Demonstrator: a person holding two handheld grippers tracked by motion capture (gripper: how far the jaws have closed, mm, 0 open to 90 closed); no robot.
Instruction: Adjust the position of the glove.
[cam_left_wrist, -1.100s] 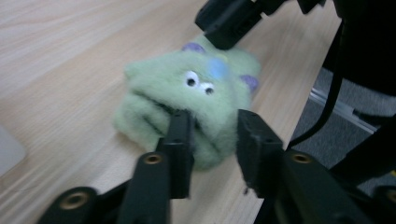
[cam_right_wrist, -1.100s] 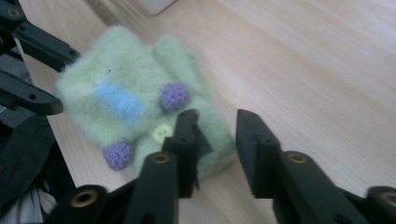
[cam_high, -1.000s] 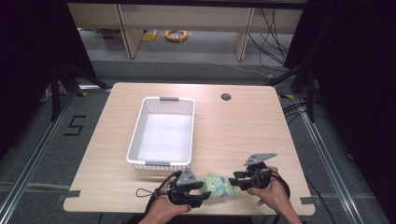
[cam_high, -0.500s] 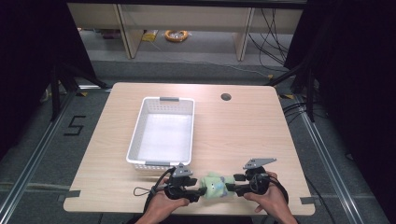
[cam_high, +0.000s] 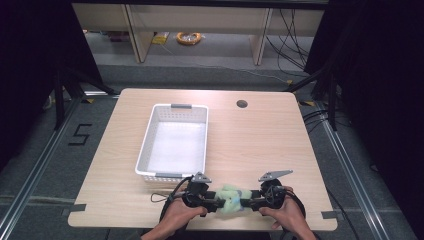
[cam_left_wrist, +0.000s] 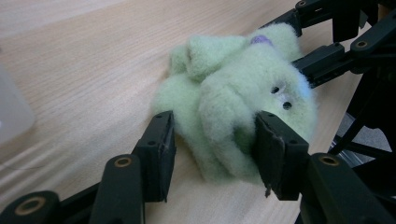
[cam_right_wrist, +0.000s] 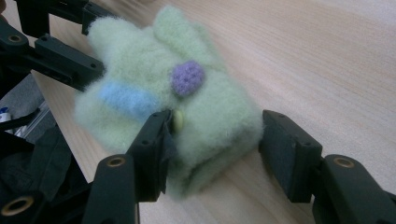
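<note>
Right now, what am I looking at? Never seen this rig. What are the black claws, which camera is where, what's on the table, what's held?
No robot: a person holds a two-jaw hand gripper in each hand. The high view looks down on the wooden table; the other two cameras ride on the grippers.

On the table: a white plastic basket and a pale green fuzzy plush toy near the front edge.

The left gripper and right gripper bracket the toy from opposite ends. Their jaws have just been opening; gaps show beside the pads, so neither looks clamped.

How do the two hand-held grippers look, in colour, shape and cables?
Both the left gripper and the right gripper are black, with jointed linkage arms, brass-coloured pivot pins and flat rectangular fingers. Each carries a grey three-cornered plate on top. A black cable trails from the left one.
</note>
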